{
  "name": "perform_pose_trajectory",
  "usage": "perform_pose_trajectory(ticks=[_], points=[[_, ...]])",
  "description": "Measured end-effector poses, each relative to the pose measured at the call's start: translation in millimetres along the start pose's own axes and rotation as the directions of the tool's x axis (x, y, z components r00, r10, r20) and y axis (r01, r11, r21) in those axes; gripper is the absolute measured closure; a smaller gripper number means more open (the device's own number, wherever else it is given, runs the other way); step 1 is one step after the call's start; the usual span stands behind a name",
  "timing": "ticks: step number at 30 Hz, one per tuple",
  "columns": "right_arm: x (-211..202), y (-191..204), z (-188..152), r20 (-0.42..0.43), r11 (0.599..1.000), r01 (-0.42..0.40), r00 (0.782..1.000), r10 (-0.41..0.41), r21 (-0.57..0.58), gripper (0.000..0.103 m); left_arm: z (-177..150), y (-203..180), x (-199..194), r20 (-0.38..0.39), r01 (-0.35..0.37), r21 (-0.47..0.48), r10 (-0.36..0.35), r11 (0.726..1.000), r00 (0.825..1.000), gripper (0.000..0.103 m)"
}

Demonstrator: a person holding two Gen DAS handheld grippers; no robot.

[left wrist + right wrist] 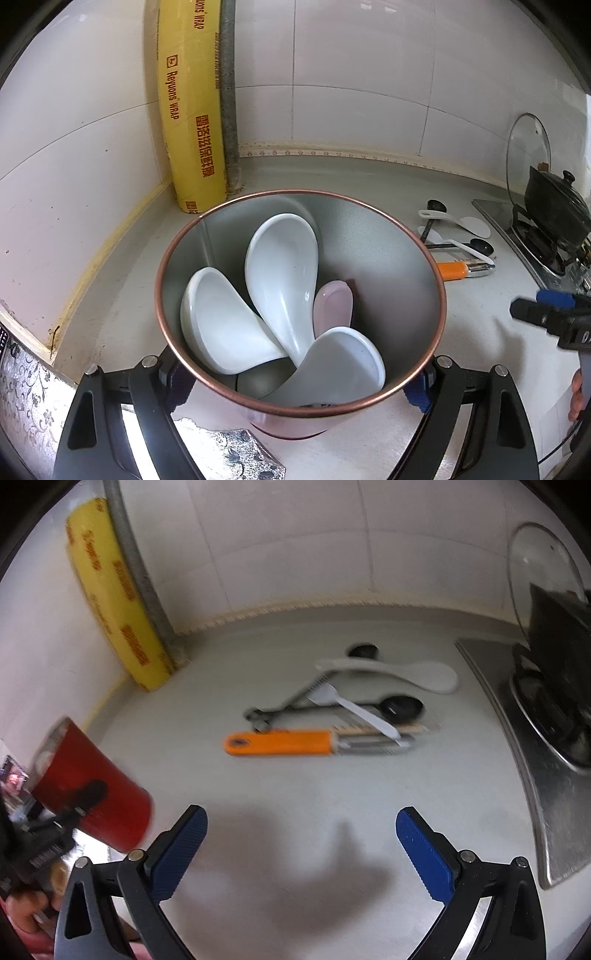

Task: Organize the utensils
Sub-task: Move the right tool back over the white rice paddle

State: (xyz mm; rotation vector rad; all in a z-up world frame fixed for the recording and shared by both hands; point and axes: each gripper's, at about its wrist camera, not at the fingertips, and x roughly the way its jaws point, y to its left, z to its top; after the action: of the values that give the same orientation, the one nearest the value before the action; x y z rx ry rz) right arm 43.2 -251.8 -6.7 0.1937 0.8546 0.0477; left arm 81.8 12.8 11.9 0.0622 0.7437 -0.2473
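My left gripper (pixel 297 380) is shut on a red cup (pixel 388 258) with a copper rim, tilted toward the camera. Inside it lie three white ceramic spoons (pixel 280 266) and a pink one (pixel 332 306). In the right wrist view the same cup (pixel 92 794) sits at the left, held off the counter. My right gripper (pixel 301 819) is open and empty above bare counter. Ahead of it lie loose utensils: an orange-handled peeler (pixel 280 743), a white rice paddle (pixel 391 672), a black spoon (pixel 400 707), a small white scoop (pixel 351 709) and a dark metal tool (pixel 288 705).
A yellow roll of wrap (pixel 192 110) leans in the wall corner beside a grey pipe (pixel 227 92). At the right stand a gas stove (pixel 517 738), a black pot (pixel 557 210) and a glass lid (pixel 528 147). A person's hand (pixel 29 904) holds the left gripper.
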Motion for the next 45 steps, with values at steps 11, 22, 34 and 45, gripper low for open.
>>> perform_pose_trajectory(ticks=[11,22,34,45], points=[[15.4,-40.2,-11.6,-0.052,0.989,0.086,0.995,-0.081,0.118,0.000,0.5,0.7,0.1,0.000,-0.005,-0.002,0.005,1.000,1.000,0.013],[28.6,-60.1,12.2,-0.022,0.980,0.128,0.992,-0.126,0.154,0.000,0.8,-0.3,0.3,-0.011,-0.005,0.005,0.005,1.000,1.000,0.013],[33.5,-74.1,92.9,0.038,0.986,0.165,0.985,-0.166,0.040,0.000,3.6,0.1,4.4,-0.034,0.002,0.014,-0.001,1.000,0.999,0.013],[82.2,-142.2,137.2,-0.080,0.954,0.131,0.990,-0.113,0.270,0.001,5.9,1.3,9.0,-0.053,0.006,0.019,-0.005,1.000,0.999,0.013]])
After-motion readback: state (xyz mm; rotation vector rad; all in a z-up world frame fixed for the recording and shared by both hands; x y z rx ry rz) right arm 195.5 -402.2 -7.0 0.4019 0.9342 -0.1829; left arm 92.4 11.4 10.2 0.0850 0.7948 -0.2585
